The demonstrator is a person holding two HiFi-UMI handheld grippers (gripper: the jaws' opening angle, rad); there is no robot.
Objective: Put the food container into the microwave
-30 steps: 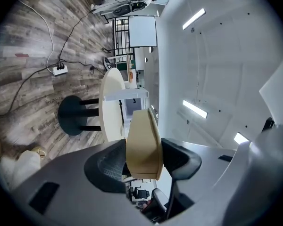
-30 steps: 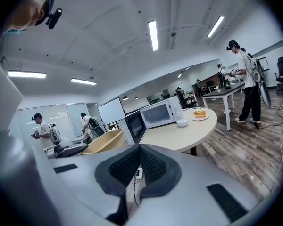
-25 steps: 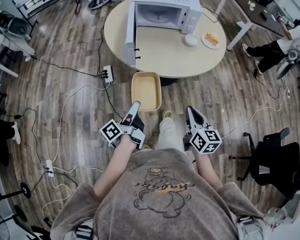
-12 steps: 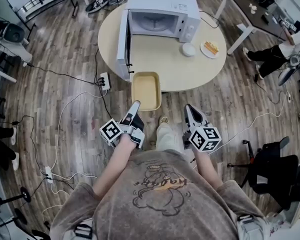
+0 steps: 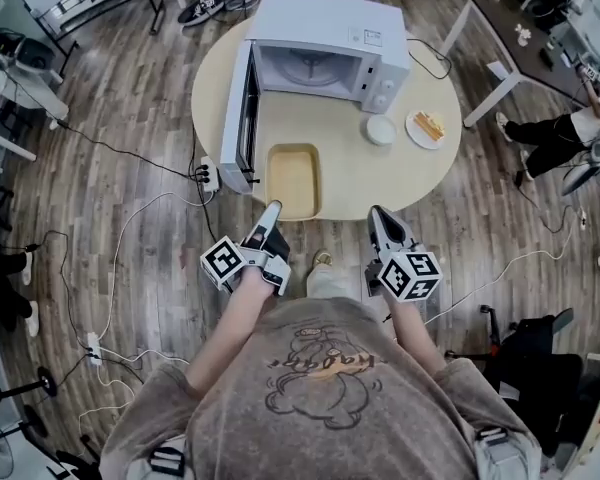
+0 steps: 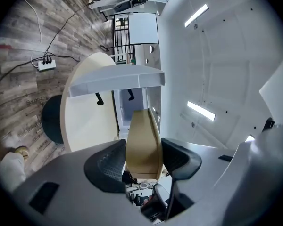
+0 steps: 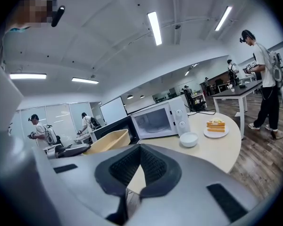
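Observation:
A tan, shallow food container (image 5: 293, 178) hangs over the near part of the round table (image 5: 420, 173). My left gripper (image 5: 272, 209) is shut on its near rim. In the left gripper view the container's rim (image 6: 144, 142) stands edge-on, pinched between both pads. The white microwave (image 5: 320, 43) stands at the back of the table. Its door (image 5: 242, 118) is swung open to the left and the cavity faces me. My right gripper (image 5: 377, 216) is held off the table's front edge, shut and holding nothing; in its own view the jaws (image 7: 140, 150) meet.
A small white bowl (image 5: 380, 129) and a plate with a slice of cake (image 5: 427, 126) sit right of the microwave. Cables and a power strip (image 5: 208, 176) lie on the wood floor to the left. Other people stand at desks at the far right.
I have come closer to the table. The container in my left gripper went from over the floor to over the table's near part, in front of the open microwave.

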